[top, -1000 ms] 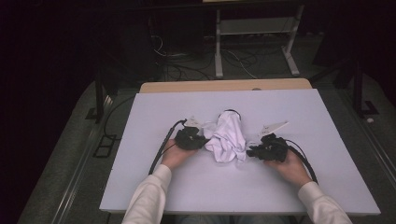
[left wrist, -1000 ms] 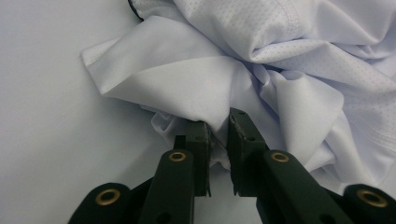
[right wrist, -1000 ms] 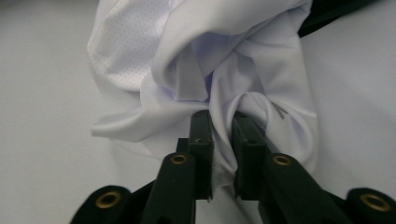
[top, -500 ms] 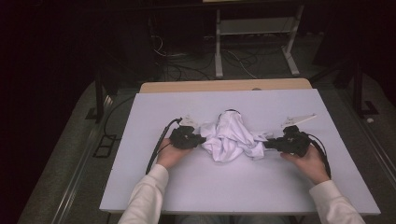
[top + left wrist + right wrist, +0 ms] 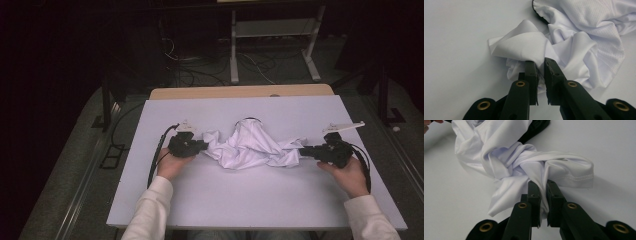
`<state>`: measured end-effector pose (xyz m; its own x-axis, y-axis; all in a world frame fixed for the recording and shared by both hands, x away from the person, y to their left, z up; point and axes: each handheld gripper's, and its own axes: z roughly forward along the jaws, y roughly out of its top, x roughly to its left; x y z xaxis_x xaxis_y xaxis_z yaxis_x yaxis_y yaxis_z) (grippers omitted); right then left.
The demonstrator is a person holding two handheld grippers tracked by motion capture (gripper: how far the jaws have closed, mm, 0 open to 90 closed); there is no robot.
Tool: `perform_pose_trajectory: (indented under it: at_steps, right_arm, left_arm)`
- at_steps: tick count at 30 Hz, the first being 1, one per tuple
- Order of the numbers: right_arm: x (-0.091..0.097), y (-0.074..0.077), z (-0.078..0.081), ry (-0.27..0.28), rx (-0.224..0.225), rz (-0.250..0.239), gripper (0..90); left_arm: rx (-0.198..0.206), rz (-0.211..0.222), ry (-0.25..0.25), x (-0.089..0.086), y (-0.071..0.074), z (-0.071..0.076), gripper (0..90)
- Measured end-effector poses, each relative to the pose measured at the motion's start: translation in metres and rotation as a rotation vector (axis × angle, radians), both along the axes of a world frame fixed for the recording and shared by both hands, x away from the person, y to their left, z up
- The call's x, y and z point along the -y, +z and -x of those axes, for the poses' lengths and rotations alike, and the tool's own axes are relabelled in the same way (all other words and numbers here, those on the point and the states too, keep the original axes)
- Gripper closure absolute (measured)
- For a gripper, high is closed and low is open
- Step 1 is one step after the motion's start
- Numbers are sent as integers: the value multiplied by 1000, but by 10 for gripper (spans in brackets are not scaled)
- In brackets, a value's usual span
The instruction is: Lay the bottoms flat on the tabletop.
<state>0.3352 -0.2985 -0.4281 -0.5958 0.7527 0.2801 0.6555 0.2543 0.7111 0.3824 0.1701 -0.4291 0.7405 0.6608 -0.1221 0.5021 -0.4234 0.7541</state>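
So the big white table [image 5: 250,200] has my crumpled white garment [image 5: 250,147] sitting around the middle of it, a bit toward the far side, dark collar trim poking up at the top of the heap. Compared with a second ago, my hands have pulled apart, the right one a lot more than the left, so the cloth that was one tight wad is now stretched into a long twisted strip toward the right. To me that means the spreading-out is underway but nowhere near done, since the middle is still a bunched lump.

My left tool [image 5: 200,146] is pressed together on a fold at the garment's left end [image 5: 541,65], and the right tool [image 5: 306,150] is pinching a twisted bit near a stitched hem [image 5: 543,186]. Both have cloth squeezed between the jaws.

Room-wise I'm fine: loads of bare table toward me and on the left. The right hand [image 5: 350,175] is getting near the right edge though, so there's less slack to pull that way.
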Motion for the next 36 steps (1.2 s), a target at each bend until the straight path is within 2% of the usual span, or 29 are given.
perform_pose_trajectory:
  at_steps: [8,9,14,17,23,28,30,36]
  right_arm:
    - [19,-6,6,-46,-39,-7,822]
    - [20,-7,7,-49,-43,-10,822]
    - [24,-9,16,-45,-60,-10,822]
    - [24,-10,23,-41,-72,-14,823]
    - [24,-10,41,-29,-84,-28,824]
    - [19,-7,60,-4,-89,-29,824]
    - [16,-6,70,15,-88,-28,824]
    - [15,-7,82,30,-102,-22,824]
  left_arm:
    - [-13,11,31,-17,2,9,803]
    - [-24,9,27,-19,2,10,803]
    - [-34,7,25,-18,1,19,804]
    - [-44,8,19,-17,1,28,804]
    - [-65,23,-17,-15,6,57,803]
    - [-104,37,-36,-13,9,76,803]
    - [-117,32,-45,-12,9,82,803]
    - [-165,25,-73,-10,6,94,819]
